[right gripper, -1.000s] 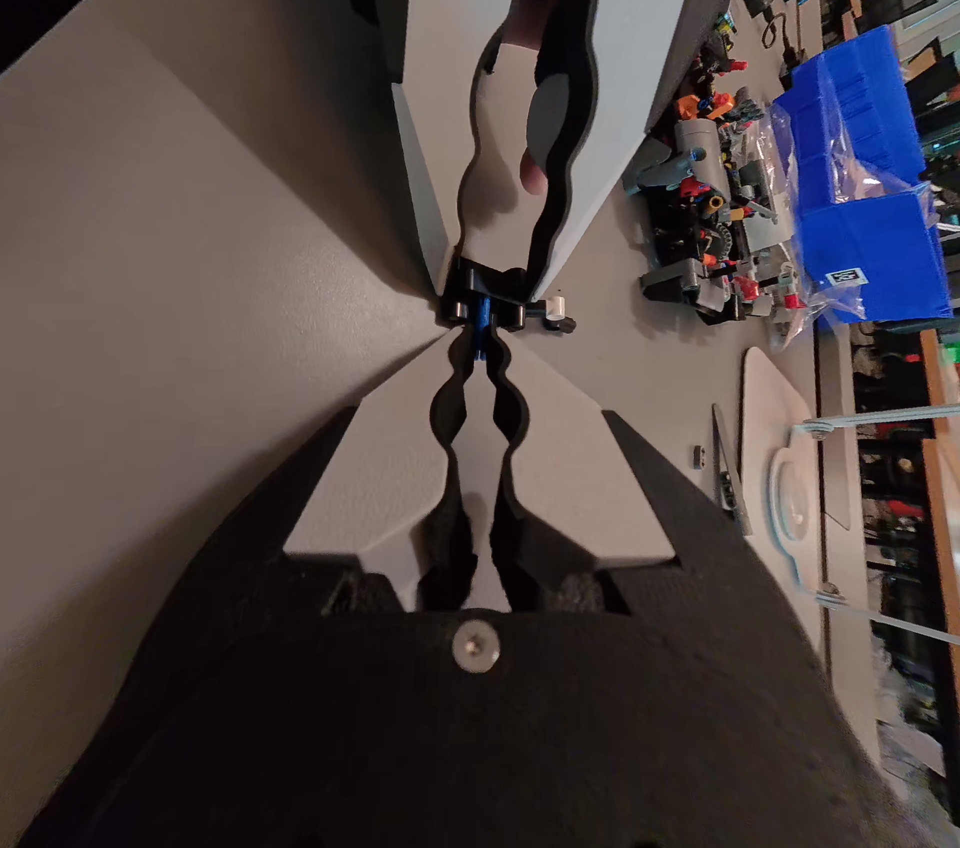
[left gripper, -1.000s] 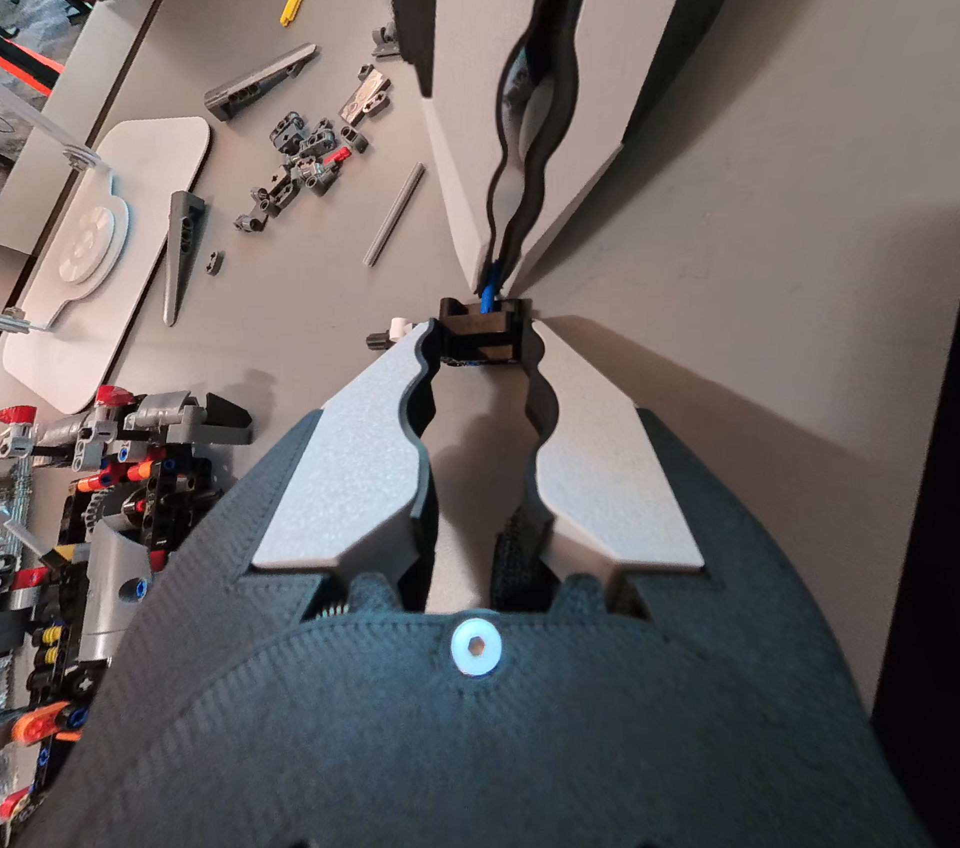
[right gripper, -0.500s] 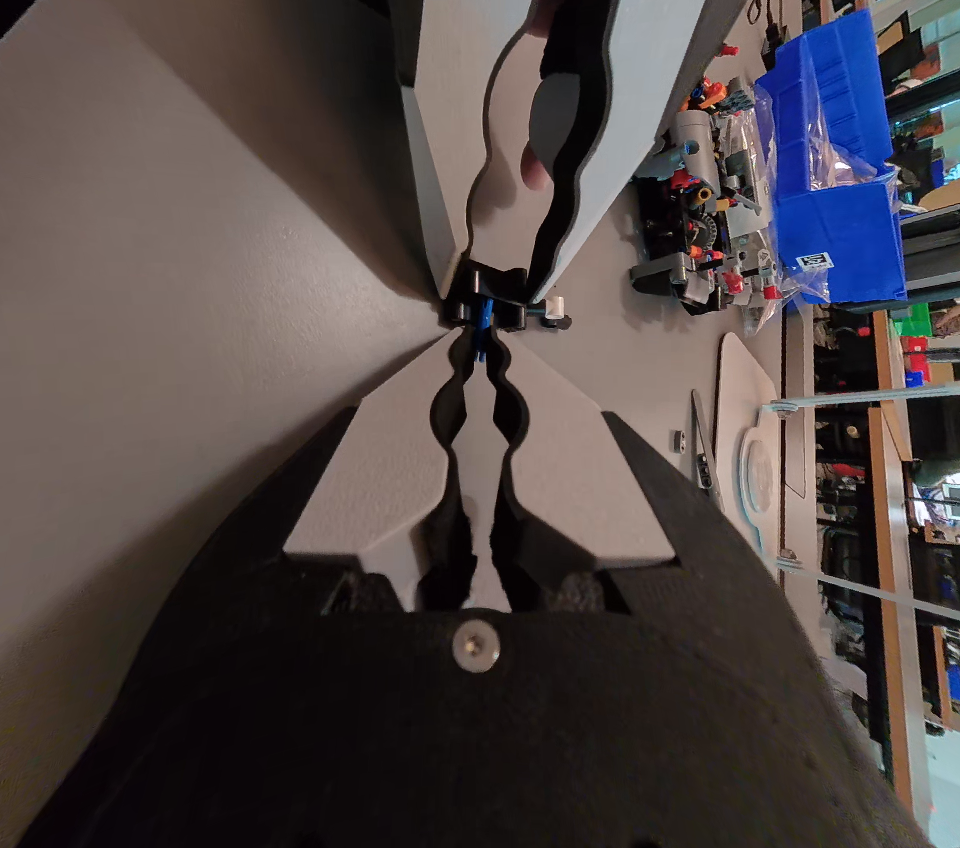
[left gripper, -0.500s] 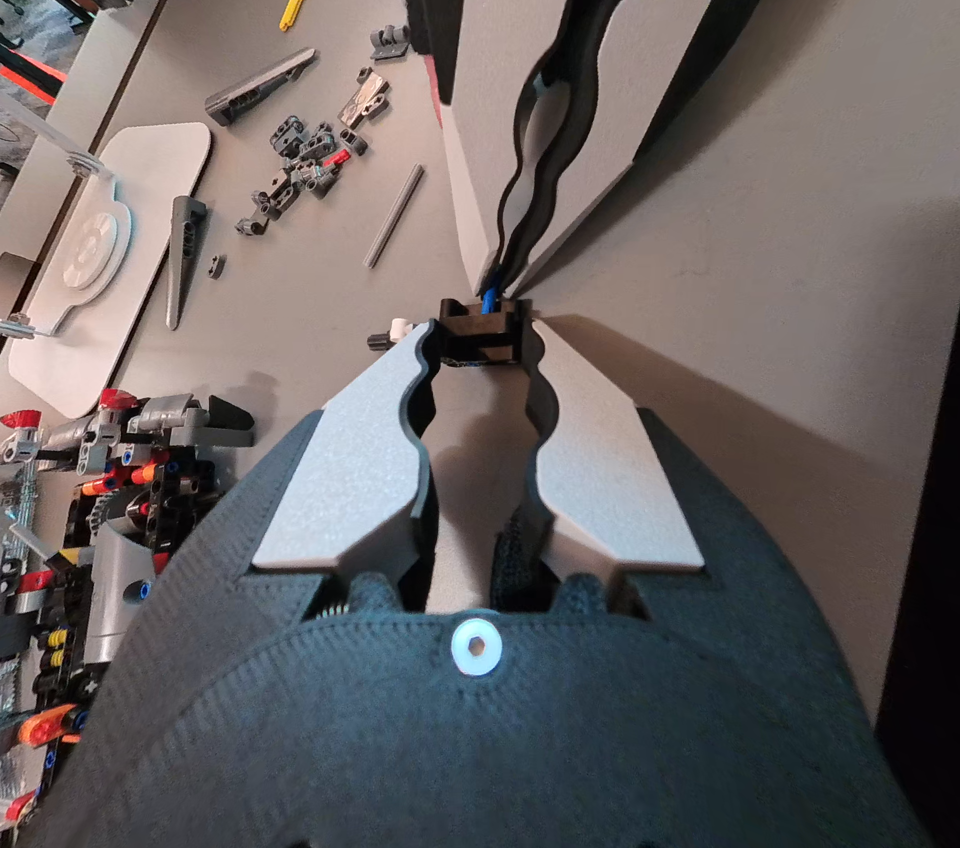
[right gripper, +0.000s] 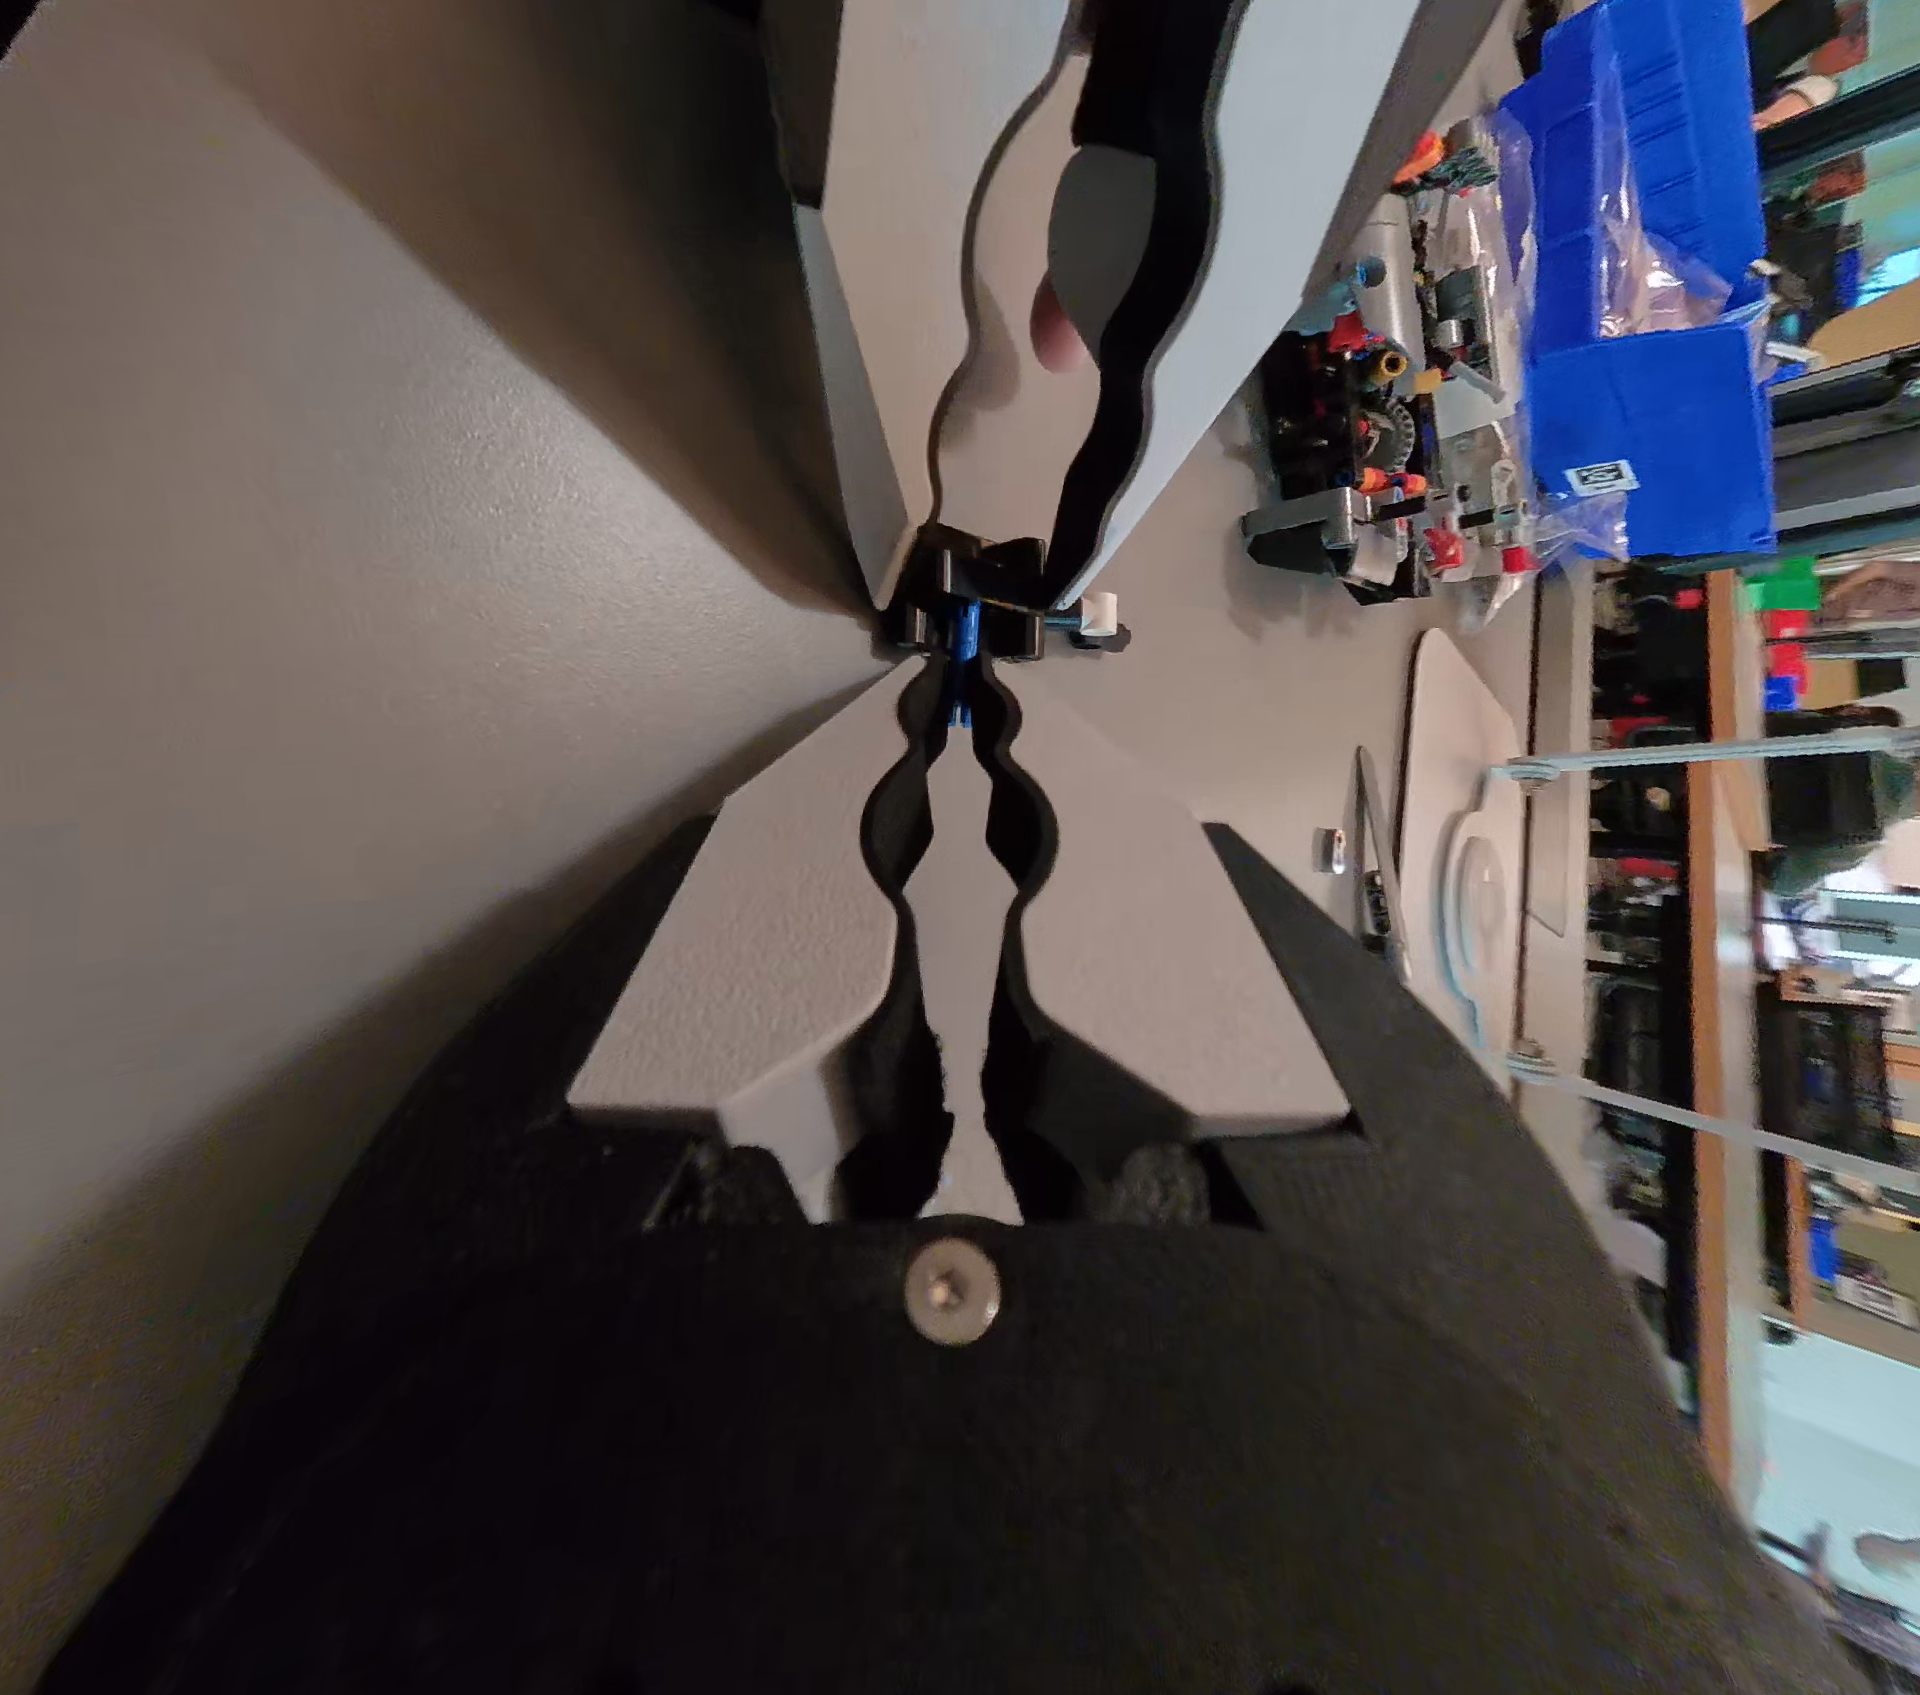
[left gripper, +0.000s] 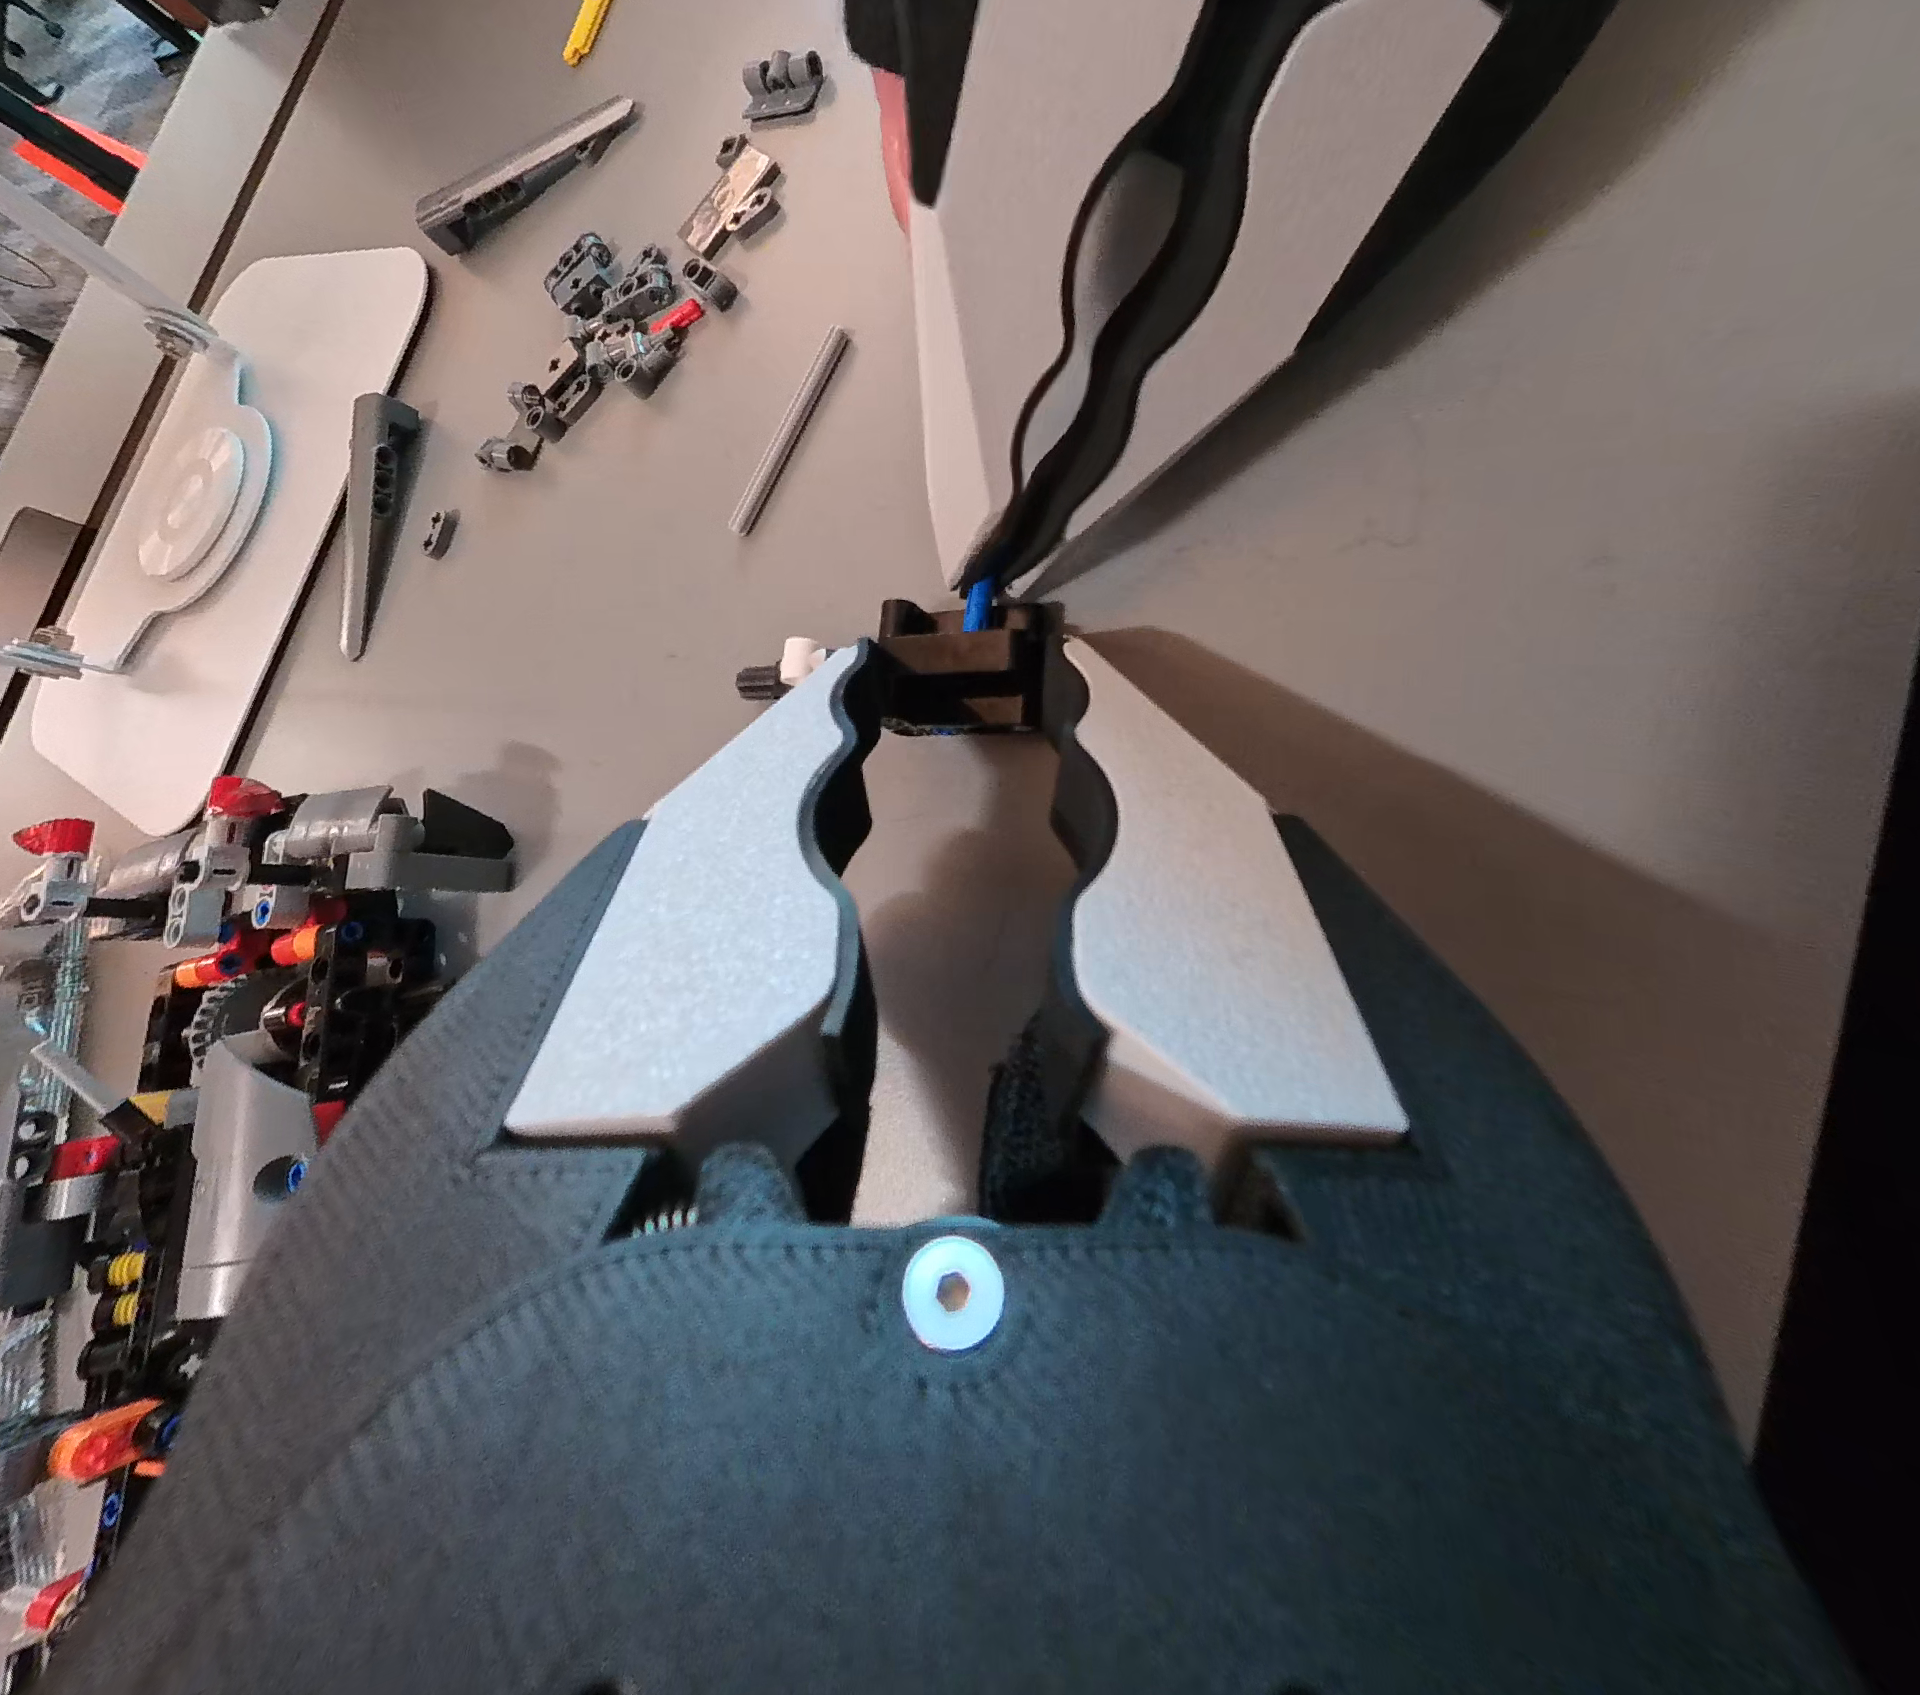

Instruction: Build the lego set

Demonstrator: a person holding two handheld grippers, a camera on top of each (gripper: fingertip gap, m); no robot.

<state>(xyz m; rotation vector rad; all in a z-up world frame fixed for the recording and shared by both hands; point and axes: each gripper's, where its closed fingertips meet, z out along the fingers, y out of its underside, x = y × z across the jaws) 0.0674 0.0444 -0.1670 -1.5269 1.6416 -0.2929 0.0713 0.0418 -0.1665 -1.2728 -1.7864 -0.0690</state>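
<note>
My left gripper (left gripper: 961, 700) is shut on a small black construction-toy block (left gripper: 956, 658) and holds it just above the grey table (left gripper: 1455, 710). A short dark axle with a white bush (left gripper: 800, 658) sticks out of the block's side. My right gripper (right gripper: 961, 695) faces it from the opposite side and is shut on a thin blue pin (right gripper: 964, 643). The pin's far end sits in the middle of the black block (right gripper: 997, 580). In the left wrist view the blue pin (left gripper: 979, 606) runs from the right gripper's fingertips (left gripper: 961, 549) into the block.
A partly built toy vehicle (left gripper: 260, 970) stands at the left and also shows in the right wrist view (right gripper: 1382, 482). Loose grey parts (left gripper: 613, 326), a long grey axle (left gripper: 790, 430), a yellow axle (left gripper: 594, 6) and a white flat stand (left gripper: 208, 450) lie beyond. Blue bins (right gripper: 1652, 274) stand behind the vehicle. Both grippers' tips are close together, under 4 cm apart.
The right gripper has tilted and swung a little while staying shut on the blue pin. The left gripper and the black block have stayed in place.
</note>
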